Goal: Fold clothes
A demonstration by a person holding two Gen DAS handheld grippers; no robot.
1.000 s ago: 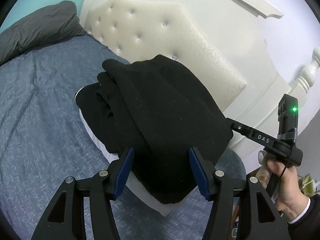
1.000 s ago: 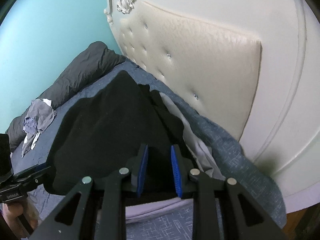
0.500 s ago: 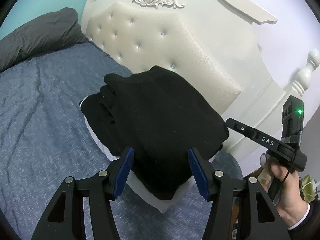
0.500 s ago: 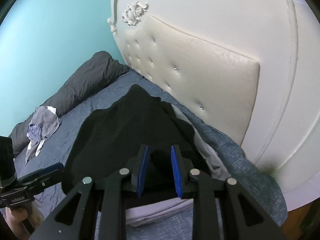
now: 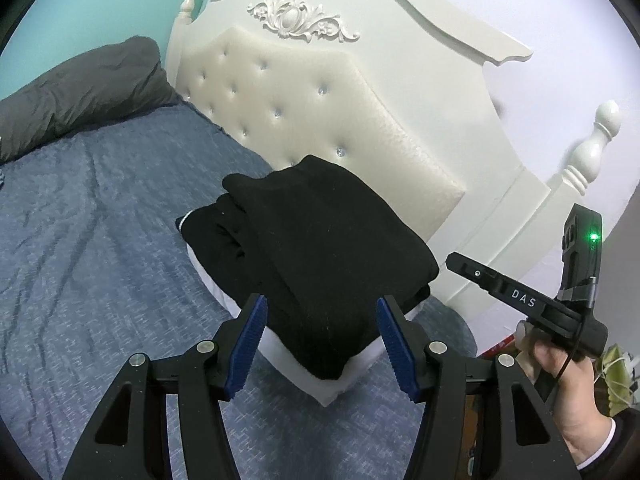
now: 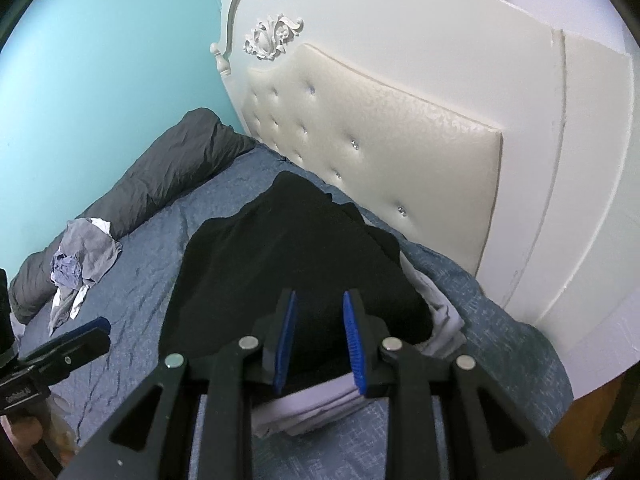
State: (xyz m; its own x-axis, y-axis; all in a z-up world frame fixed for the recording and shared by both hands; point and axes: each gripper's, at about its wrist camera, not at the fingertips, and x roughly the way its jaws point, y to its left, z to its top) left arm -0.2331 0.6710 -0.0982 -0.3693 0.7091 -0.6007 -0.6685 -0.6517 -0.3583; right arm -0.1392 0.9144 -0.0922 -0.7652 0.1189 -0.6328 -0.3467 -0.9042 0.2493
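Bed [image 5: 80,240]: blue cover, wide bare stretch left of the stack. Black garment [image 5: 320,248], folded, one, atop white folded cloth [image 5: 332,384], perhaps several pieces, near headboard [image 5: 340,100]. Grey heap [image 6: 80,256], one, well apart. Left gripper [image 5: 320,344] gaping, empty; right gripper [image 6: 318,336] part-open, empty.

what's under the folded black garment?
The folded black garment lies on a stack of folded white and pale grey cloth on the blue bedspread. Only the stack's edges show; the rest is covered.
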